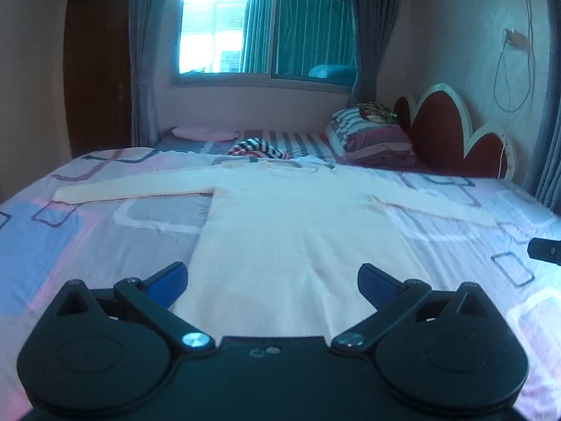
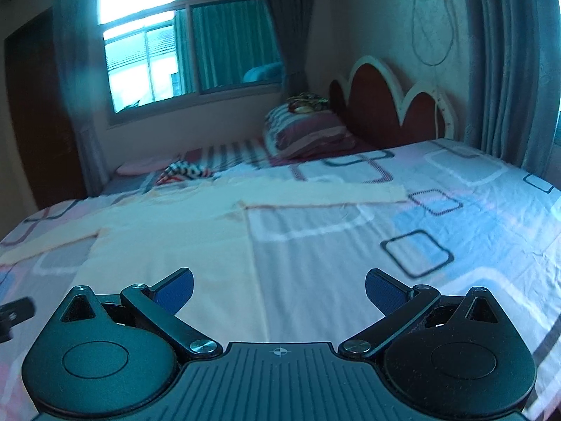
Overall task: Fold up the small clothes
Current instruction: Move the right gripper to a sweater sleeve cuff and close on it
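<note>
Both tongs hang spread wide and empty above the bed (image 1: 105, 231): left tongs (image 1: 272, 282) over the hem of the cream long-sleeved sweater (image 1: 294, 224), which lies flat with sleeves outstretched; right tongs (image 2: 279, 289) over its right edge, near the patterned sheet.

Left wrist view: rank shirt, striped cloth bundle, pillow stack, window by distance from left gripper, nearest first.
From the open left gripper:
1. Shirt, spread flat on the bed directly ahead.
2. Striped cloth bundle, beyond the collar, centre.
3. Pillow stack, farther back, right, by the headboard.
4. Window, on the far wall.
</note>
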